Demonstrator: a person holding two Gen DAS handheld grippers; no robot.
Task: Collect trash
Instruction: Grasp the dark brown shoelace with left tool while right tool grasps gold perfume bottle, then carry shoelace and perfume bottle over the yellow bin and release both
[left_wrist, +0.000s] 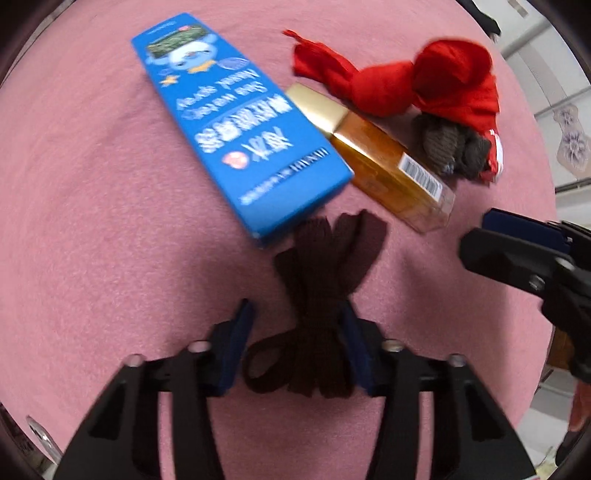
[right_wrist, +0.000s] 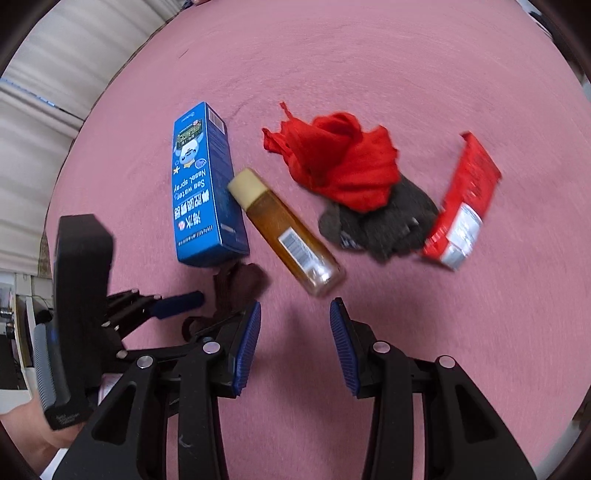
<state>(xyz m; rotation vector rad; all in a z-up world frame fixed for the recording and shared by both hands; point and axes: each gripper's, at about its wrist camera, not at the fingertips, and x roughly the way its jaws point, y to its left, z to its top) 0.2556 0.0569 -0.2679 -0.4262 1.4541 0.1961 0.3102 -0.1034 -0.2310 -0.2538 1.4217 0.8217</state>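
The left gripper straddled the brown sock, jaws not yet pinching; the right gripper gaped empty. Blue box, amber bottle, red wrapper remained uncollected.

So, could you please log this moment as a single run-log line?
left gripper: open around brown sock | right gripper: open, empty, near amber bottle | blue box, red cloth, red packet: on pink surface
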